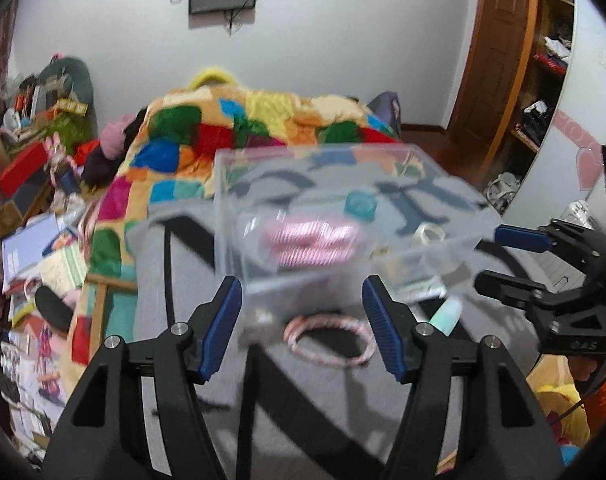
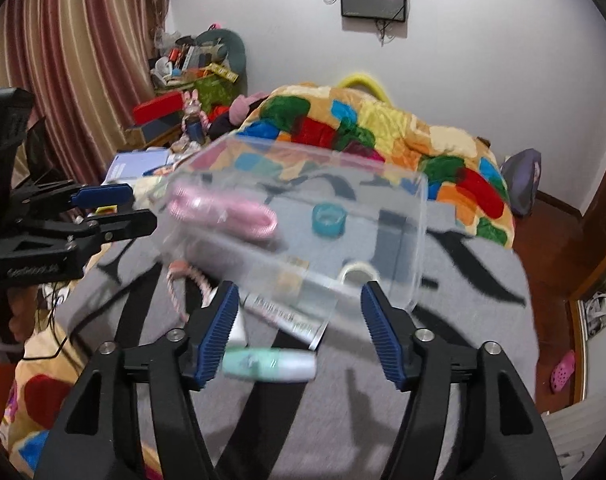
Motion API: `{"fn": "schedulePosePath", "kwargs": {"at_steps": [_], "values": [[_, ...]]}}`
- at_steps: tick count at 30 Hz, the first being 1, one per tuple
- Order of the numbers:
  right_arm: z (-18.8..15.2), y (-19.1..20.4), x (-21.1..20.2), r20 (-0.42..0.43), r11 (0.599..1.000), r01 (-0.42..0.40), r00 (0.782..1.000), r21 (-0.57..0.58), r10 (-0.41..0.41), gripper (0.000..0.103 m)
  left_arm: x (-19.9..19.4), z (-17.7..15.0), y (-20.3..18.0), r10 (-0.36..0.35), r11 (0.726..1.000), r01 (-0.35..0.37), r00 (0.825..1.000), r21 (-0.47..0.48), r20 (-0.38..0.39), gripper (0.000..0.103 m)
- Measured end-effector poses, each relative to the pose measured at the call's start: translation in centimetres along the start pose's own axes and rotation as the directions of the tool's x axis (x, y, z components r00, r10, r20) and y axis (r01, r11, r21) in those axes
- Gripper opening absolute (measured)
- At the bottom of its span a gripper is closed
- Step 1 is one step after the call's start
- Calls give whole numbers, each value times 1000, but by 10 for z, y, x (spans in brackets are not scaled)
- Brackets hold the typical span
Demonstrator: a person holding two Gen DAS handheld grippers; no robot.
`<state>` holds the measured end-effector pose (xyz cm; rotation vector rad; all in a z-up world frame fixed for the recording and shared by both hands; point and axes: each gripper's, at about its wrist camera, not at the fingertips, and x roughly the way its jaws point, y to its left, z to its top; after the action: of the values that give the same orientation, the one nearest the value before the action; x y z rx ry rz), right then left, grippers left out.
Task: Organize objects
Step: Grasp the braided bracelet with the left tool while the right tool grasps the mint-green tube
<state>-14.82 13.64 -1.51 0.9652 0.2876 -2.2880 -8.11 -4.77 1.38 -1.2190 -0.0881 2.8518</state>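
With both grippers spread, left gripper (image 1: 303, 328) and right gripper (image 2: 299, 328), the clear box (image 1: 335, 216) is held by nothing and could be knocked across the grey blanket (image 1: 343, 400), spilling the pink cord (image 1: 311, 240).

A bed (image 1: 175, 360) carries everything, covered near the camera by a grey blanket (image 2: 383, 400) with large black letters. Farther back lies a patchwork quilt (image 1: 231, 128) of many colours. On the grey blanket sits a clear box (image 1: 343, 216), blurred. Just in front of it lie a pink-and-white cord ring (image 1: 330, 341), a mint-green tube (image 2: 269, 364) and a white printed tube (image 2: 283, 316).
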Motion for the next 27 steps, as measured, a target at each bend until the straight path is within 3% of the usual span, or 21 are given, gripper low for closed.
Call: {"fn": "schedulePosePath", "kwargs": {"at_steps": [6,11,15,19,21,23,27], "values": [[-30,8,23,-90,999,-45,995,17,46,68,27,-29,11,6,999,-10,996,-44,-94,62],[-44,1,45,-144,997,-46,988,69,56,80,49,-34,13,1,998,-9,991,-57,-137,60],[-46,5,59,-179,997,-55,982,56,64,81,63,-31,13,-16,998,5,987,-68,-157,46],[-47,14,66,-174,1000,-16,985,5,16,81,69,-34,9,6,998,-14,989,-57,-145,35],[-47,14,68,-165,1000,-8,986,4,8,80,67,-36,7,16,999,-22,991,-43,-131,22],[-48,13,66,-152,1000,0,988,6,1,71,63,-39,6,10,999,-15,992,-38,-125,12],[-50,10,62,-138,1000,-5,990,22,8,71,55,-46,5,-4,999,-1,993,-40,-118,12]]}}
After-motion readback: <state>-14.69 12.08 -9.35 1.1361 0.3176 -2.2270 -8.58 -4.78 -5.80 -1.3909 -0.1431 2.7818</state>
